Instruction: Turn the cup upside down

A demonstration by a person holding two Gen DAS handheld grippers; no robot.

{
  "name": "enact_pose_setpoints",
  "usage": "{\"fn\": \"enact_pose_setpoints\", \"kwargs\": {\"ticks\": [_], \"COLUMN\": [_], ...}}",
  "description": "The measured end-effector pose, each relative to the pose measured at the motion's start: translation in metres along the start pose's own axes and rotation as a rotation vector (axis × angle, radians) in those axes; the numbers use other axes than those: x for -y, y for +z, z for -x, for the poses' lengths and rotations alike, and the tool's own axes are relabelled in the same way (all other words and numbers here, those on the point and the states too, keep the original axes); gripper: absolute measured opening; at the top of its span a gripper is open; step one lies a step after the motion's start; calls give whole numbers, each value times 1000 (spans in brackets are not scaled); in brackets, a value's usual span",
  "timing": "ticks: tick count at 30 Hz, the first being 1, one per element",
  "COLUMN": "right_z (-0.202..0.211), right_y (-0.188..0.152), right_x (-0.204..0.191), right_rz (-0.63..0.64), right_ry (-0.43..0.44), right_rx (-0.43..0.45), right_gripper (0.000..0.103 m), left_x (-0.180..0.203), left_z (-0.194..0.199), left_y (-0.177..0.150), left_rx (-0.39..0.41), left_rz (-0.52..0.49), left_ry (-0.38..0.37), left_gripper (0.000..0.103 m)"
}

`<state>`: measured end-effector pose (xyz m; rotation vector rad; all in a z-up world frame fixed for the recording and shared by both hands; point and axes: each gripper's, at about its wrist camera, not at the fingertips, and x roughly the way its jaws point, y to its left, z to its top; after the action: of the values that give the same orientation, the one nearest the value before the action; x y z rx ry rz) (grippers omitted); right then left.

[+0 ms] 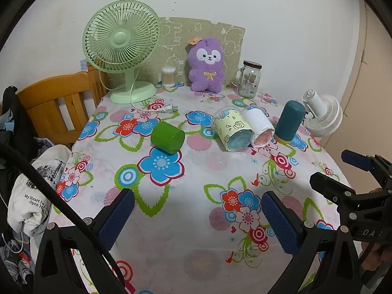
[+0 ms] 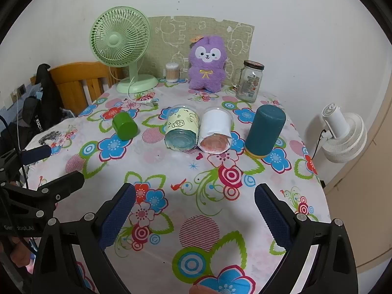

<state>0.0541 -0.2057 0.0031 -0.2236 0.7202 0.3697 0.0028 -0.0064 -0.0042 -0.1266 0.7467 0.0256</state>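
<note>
A green cup (image 1: pixel 167 137) (image 2: pixel 125 126) lies on its side on the flowered tablecloth. A clear cup with a yellow cartoon sleeve (image 1: pixel 232 129) (image 2: pixel 181 128) and a clear cup with a white sleeve (image 1: pixel 258 126) (image 2: pixel 215 130) lie on their sides, touching. A teal cup (image 1: pixel 290 121) (image 2: pixel 264 131) stands upside down on a yellow lid. My left gripper (image 1: pixel 198 215) is open and empty over the near table. My right gripper (image 2: pixel 194 208) is open and empty too; it also shows in the left wrist view (image 1: pixel 338 171).
At the back stand a green desk fan (image 1: pixel 121 49), a cotton-swab tub (image 1: pixel 169 76), a purple plush toy (image 1: pixel 207 65) and a glass jar (image 1: pixel 250 78). A white fan (image 2: pixel 343 132) sits off the right edge. A wooden chair (image 1: pixel 56 103) with clothes stands left.
</note>
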Motion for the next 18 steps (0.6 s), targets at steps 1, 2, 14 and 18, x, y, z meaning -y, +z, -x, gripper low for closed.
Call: {"fn": "enact_pose_setpoints", "kwargs": {"ticks": [1,2,14,18], "right_z": [0,0,3,3], "right_y": [0,0,4,4], "right_x": [-1,-2,-6,-8], "right_rz": [0,0,2,7], "right_ry": [2,3,5,0], "right_rx": [-1,-2,-6,-3], "right_gripper": [99,99,99,99], "left_x": [0,0,2,2], "left_z": [0,0,-2,-1], "left_y": [0,0,-3,-4], "left_rx": [-1,-1,-5,-3], "left_rz": [-1,-1,0,1], "left_ry": [-1,-1,-1,-2], "left_gripper": [103,103,103,103]}}
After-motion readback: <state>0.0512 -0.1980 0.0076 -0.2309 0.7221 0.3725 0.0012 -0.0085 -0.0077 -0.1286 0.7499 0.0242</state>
